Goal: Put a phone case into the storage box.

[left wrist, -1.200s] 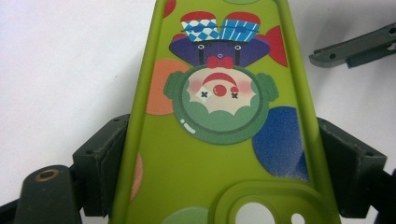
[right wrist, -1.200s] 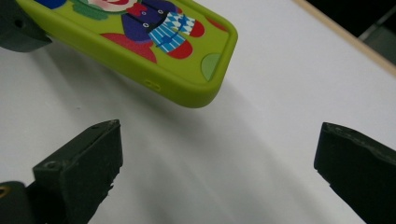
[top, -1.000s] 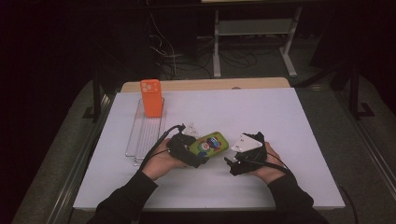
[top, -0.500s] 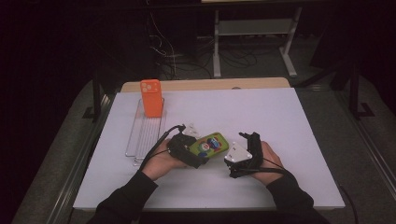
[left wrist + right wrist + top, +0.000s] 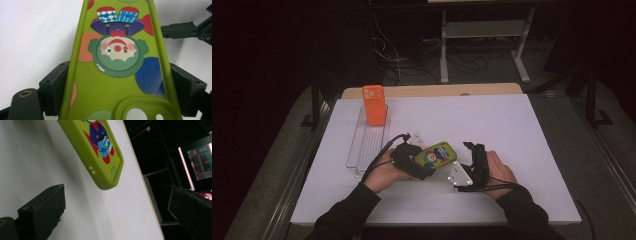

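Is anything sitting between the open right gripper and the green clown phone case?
Nothing visible: the right gripper stands open beside the free end of the green clown phone case, with bare white table between them.

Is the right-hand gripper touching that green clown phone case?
Apart. In the right gripper view the green phone case hangs ahead of the right gripper, whose jaws stand wide open with bare white table between them.

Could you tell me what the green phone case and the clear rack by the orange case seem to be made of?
The green case looks like soft matte silicone or rubbery plastic: rounded edges, a dull sheen, a printed clown on the back. The left gripper is shut on it. The rack looks like clear glossy plastic, perhaps acrylic: the white table shows through its ribs. The orange case standing in it looks similarly matte.
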Demonstrator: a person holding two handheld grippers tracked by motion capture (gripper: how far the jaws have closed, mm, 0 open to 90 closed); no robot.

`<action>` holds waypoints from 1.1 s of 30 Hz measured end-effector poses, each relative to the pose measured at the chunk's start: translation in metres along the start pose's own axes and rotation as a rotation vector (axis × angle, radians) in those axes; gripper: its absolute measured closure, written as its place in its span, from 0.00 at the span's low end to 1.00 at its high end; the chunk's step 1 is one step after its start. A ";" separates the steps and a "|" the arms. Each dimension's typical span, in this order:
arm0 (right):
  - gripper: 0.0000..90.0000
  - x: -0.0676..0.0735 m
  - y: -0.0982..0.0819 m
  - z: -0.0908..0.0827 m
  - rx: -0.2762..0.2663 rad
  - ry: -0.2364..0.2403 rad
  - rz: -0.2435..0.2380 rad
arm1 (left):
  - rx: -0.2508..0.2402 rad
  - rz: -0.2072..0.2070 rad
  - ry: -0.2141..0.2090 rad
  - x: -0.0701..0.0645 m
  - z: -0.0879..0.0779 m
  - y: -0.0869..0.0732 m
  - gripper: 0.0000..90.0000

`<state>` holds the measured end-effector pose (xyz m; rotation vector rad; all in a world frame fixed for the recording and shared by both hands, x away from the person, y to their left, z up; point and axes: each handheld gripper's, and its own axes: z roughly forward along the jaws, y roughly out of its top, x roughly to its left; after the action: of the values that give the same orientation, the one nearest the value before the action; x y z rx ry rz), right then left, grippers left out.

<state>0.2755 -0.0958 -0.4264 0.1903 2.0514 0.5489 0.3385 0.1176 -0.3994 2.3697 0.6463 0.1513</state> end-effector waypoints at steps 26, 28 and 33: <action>0.21 0.025 0.021 0.006 -0.016 -0.152 -0.244 | -0.001 0.006 -0.010 0.000 -0.001 0.000 0.17; 0.24 0.027 0.022 0.006 -0.019 -0.155 -0.259 | -0.005 0.002 -0.012 -0.001 -0.001 0.000 0.17; 0.33 0.031 0.025 0.009 -0.037 -0.167 -0.332 | 0.006 0.016 -0.018 0.000 -0.001 0.000 0.17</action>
<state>0.2644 -0.0605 -0.4430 -0.1222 1.8583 0.3512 0.3380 0.1181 -0.3982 2.3796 0.6197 0.1357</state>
